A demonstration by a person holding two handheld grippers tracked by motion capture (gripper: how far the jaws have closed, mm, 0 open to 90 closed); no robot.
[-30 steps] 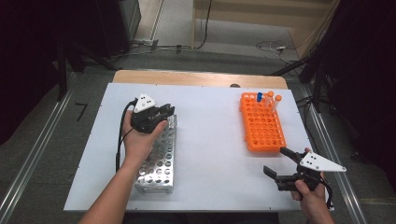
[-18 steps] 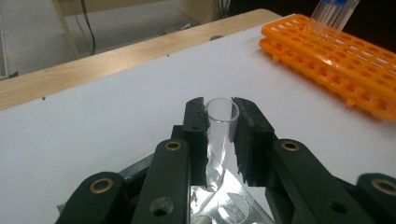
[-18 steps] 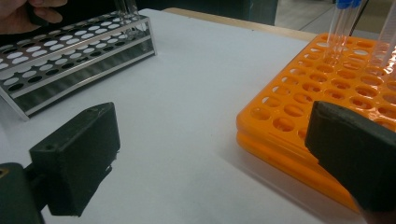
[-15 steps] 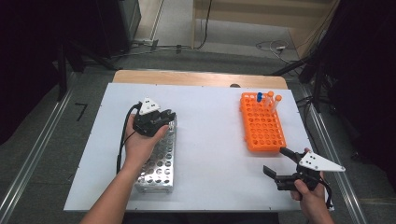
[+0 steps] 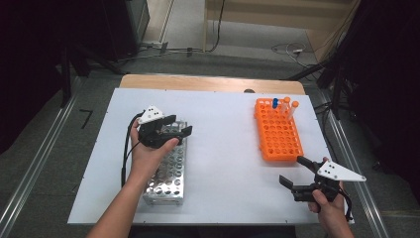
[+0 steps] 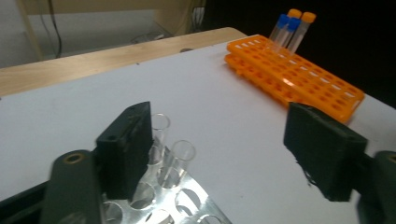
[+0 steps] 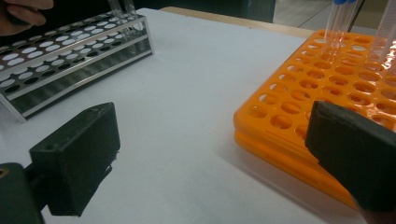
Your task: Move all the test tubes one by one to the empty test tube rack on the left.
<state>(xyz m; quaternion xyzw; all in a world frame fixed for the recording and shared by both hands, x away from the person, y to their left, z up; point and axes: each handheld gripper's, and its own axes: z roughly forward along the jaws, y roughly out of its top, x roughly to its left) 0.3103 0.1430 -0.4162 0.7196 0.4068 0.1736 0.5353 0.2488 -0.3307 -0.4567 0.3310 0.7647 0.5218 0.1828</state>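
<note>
My left gripper (image 5: 176, 128) hangs over the far end of the metal tube rack (image 5: 166, 171), and its jaws have just been opening. In the left gripper view the left gripper (image 6: 224, 144) is open. Two clear uncapped tubes (image 6: 180, 156) stand in the metal rack (image 6: 187, 210) right by its left jaw, and no pad presses on them. My right gripper (image 5: 291, 169) is open and empty near the table's front right. In its own view the right gripper (image 7: 215, 149) points at the orange rack (image 7: 336, 93). The orange rack (image 5: 278, 131) holds three capped tubes (image 5: 283, 105) at its far end.
The white table top (image 5: 223, 148) carries both racks, with bare surface between them. A wooden strip (image 5: 208, 83) runs along its far edge. The left hand (image 7: 23, 9) appears beyond the metal rack (image 7: 70, 51) in the right gripper view. The orange rack (image 6: 299, 74) lies ahead of the left gripper.
The left gripper's jaws have gone from shut to open over the metal rack's far end, with a small shift of the hand. The right gripper has stayed where it was.
</note>
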